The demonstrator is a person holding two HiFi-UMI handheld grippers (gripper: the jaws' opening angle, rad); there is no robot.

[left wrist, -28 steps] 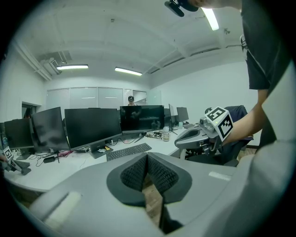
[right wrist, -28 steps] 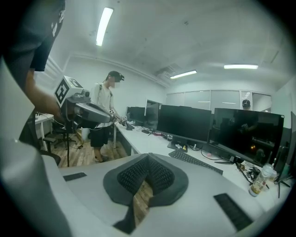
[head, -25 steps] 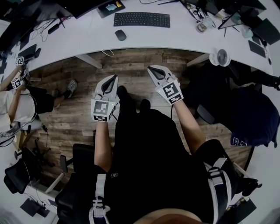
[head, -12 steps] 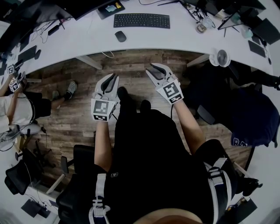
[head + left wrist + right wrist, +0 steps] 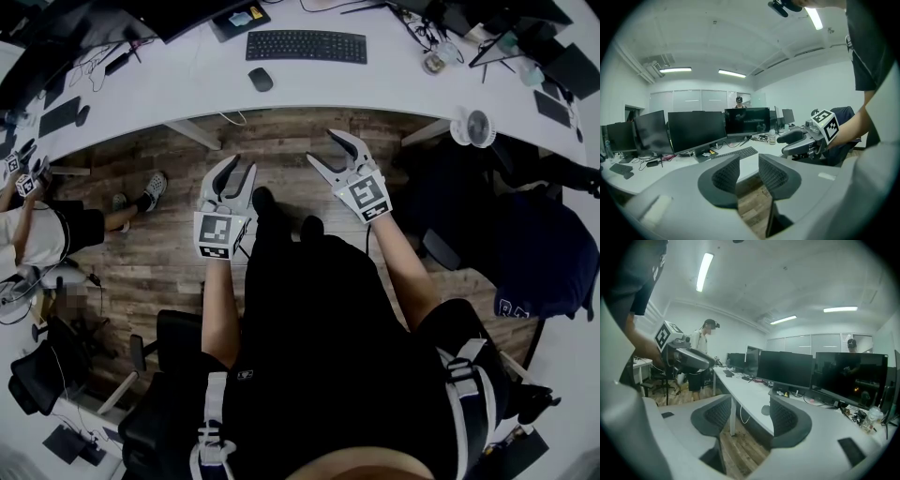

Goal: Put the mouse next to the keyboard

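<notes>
smooth white desk point(image 5: 375, 80), worn wood plank floor point(image 5: 178, 253), matt black keyboard point(image 5: 307, 45).

Desk point(image 5: 394, 84): spans the far side of the head view, with the floor point(image 5: 281, 141) before it.
Keyboard point(image 5: 306, 46): on the desk, about mid-span.
Mouse point(image 5: 261, 80): on the desk, before the keyboard's left end and nearer the front edge (near the keyboard, not touching it).
Monitors point(image 5: 697, 131): in a row behind the keyboard, along the desk's rear.
Cables point(image 5: 427, 23): on the desk, behind and right of the keyboard.
Fan point(image 5: 476, 125): at the desk's front edge, well right of the keyboard.
Second person point(image 5: 37, 225): far left, beside the desk's left end.
Chair point(image 5: 534, 253): right, before the fan.
</notes>
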